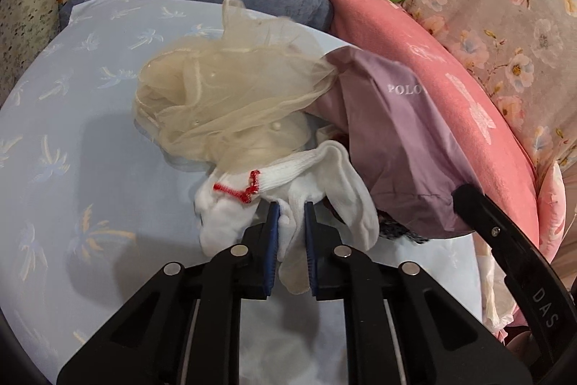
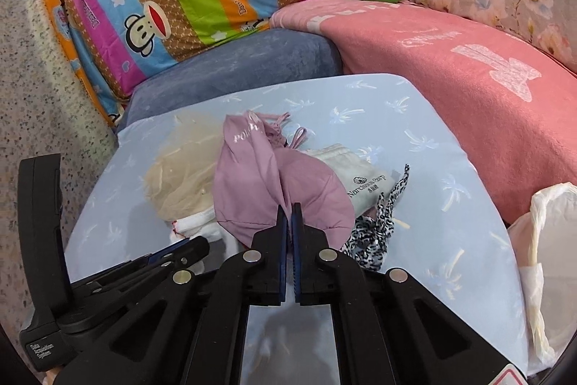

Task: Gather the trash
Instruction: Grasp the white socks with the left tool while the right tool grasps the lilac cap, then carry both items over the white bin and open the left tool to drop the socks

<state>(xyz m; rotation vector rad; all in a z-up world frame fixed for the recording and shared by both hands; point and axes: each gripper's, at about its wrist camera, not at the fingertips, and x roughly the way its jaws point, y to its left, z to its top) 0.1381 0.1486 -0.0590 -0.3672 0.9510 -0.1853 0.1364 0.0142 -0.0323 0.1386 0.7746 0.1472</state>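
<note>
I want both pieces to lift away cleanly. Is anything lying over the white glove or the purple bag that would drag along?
Yes. The beige mesh netting drapes over the white glove held by the left gripper. Nothing visible covers the purple bag pinched by the right gripper.

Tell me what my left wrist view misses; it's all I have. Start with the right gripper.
Observer: The right gripper is shut on the mauve POLO pouch, pinching its near edge.
Operator: Report what lies beyond that pouch.
Observer: A white drawstring bag printed Narcissus Queen lies against its right side.
Operator: Name the speckled scrap under it.
Observer: A black-and-white leopard-print band, trailing toward the white plastic bag at the bed's right edge.
</note>
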